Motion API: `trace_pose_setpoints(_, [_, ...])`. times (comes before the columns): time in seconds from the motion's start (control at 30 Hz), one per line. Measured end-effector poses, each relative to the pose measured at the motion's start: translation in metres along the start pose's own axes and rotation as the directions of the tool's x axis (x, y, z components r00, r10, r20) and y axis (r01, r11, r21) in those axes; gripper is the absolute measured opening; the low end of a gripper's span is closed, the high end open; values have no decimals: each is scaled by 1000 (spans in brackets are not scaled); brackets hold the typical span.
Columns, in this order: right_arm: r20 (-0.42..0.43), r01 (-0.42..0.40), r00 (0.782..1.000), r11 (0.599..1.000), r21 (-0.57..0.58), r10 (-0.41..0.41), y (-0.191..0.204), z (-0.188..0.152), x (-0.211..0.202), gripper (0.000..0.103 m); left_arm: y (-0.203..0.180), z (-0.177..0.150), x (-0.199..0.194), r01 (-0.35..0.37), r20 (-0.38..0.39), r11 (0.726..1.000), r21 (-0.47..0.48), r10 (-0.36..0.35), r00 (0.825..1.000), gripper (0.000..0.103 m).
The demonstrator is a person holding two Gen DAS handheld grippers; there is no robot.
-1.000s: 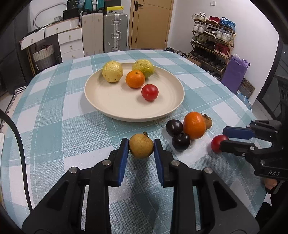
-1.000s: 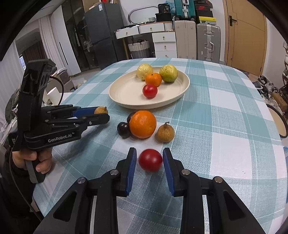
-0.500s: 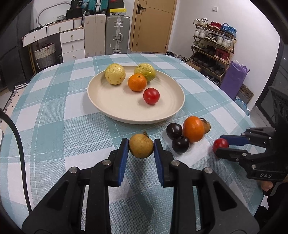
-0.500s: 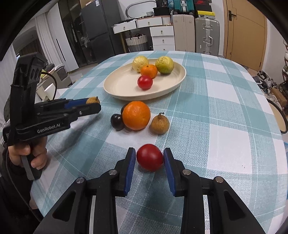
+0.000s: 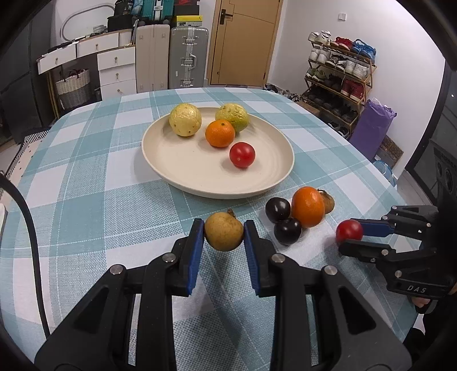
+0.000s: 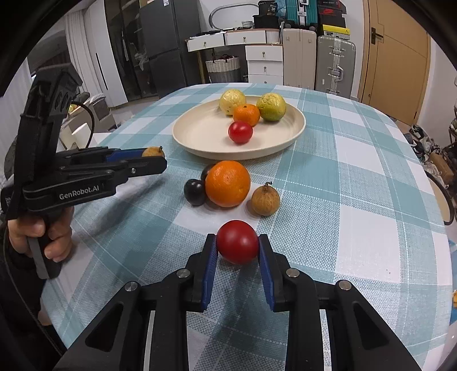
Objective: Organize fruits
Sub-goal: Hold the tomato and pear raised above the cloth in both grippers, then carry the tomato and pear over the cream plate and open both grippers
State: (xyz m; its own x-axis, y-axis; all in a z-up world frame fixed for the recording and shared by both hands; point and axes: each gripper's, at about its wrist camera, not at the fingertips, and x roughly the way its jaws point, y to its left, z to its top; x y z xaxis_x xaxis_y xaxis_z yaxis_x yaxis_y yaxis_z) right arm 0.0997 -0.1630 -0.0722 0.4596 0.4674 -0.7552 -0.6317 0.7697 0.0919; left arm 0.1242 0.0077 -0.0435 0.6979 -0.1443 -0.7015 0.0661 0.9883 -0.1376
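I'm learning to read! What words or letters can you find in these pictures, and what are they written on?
"GenRobot.AI": on the side of the left gripper.
"DAS": on the body of the right gripper.
Print on the boxes stacked above the suitcases is too small and blurred to read.

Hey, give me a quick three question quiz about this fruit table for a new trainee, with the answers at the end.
1. How many fruits lie on the plate?
2. True or false: the left gripper is empty.
3. Which fruit is the right gripper shut on: A orange, B red tomato, C dark plum?

Key: 1. Four. 2. False, it grips a brown fruit. 3. B, the red tomato.
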Motion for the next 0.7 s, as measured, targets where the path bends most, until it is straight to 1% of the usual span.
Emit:
trace_pose_setpoints(0.17, [45, -16, 999, 999, 28, 15, -6, 9, -6, 29, 2, 3, -8, -10, 28, 1000, -2, 10, 1000, 25])
trace_pose_setpoints(0.37, [89, -23, 996, 999, 45, 19, -13, 28, -11, 29, 2, 11, -15, -12, 67, 1000, -6, 12, 998, 25])
trace_pose_setpoints(0.7, [140, -33, 990, 995, 92, 20, -22, 64, -6, 29, 4, 30, -13, -3, 112, 1000, -29, 6, 994, 25])
